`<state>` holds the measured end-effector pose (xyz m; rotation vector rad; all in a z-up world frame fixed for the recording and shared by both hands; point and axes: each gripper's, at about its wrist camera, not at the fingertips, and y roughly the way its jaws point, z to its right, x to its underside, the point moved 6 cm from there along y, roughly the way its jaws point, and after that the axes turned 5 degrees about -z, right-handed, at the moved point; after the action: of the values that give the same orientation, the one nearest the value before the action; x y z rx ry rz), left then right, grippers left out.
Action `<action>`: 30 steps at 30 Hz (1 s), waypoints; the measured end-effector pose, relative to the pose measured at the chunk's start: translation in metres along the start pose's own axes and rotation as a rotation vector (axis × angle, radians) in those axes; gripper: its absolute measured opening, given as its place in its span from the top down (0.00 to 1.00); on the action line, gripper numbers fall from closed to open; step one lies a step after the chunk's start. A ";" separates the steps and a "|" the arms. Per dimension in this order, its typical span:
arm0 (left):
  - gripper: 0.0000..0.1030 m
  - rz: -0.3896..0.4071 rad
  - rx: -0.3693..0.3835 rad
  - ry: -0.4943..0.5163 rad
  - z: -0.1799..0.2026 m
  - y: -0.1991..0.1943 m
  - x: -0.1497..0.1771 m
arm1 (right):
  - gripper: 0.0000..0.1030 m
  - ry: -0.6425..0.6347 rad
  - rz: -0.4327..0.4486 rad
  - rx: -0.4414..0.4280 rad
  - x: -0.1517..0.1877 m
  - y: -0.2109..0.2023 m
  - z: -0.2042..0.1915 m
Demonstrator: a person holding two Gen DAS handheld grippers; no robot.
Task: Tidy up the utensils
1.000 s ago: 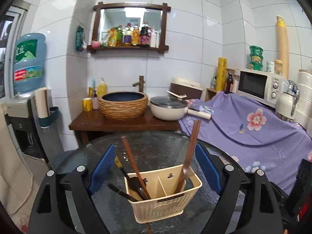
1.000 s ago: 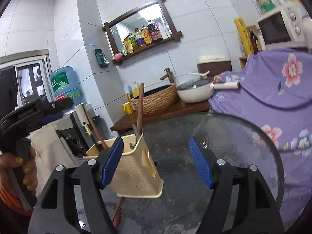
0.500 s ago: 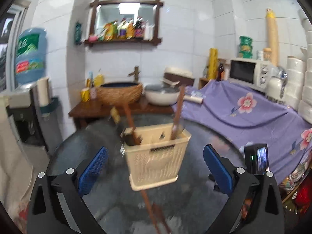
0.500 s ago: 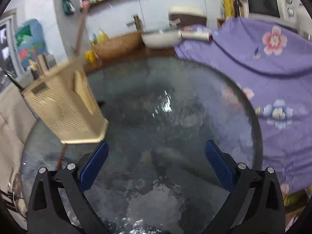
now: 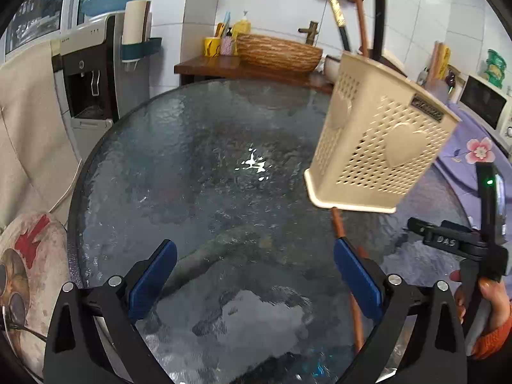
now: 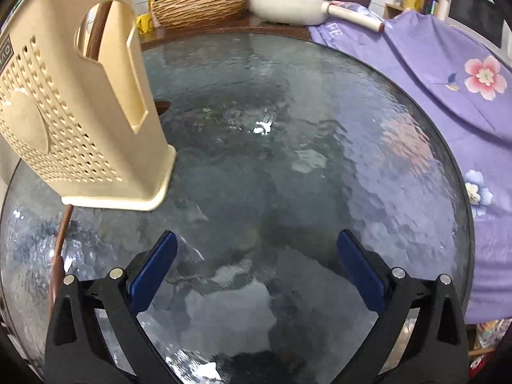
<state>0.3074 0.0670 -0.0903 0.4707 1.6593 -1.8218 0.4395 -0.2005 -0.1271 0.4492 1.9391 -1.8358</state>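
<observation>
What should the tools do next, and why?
Probably the left tool should reach for the brown chopstick lying flat on the glass table, just by its right pad. Both tools are wide open with nothing in them; the right tool hangs over bare glass. Other utensils already stand in the cream basket, so this stray one looks left to put away.
</observation>
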 end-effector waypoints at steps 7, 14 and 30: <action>0.06 -0.062 -0.059 0.011 0.000 0.034 -0.018 | 0.04 0.007 -0.001 0.009 -0.004 0.001 -0.003; 0.06 -0.130 -0.169 -0.051 -0.015 0.061 -0.023 | 0.04 0.007 -0.001 0.009 -0.004 0.002 -0.003; 0.04 -0.156 -0.228 -0.032 -0.013 0.072 -0.026 | 0.04 0.007 -0.002 0.010 -0.005 0.002 -0.003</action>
<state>0.3724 0.0844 -0.1303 0.2177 1.8987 -1.7090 0.4443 -0.1966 -0.1266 0.4579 1.9369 -1.8481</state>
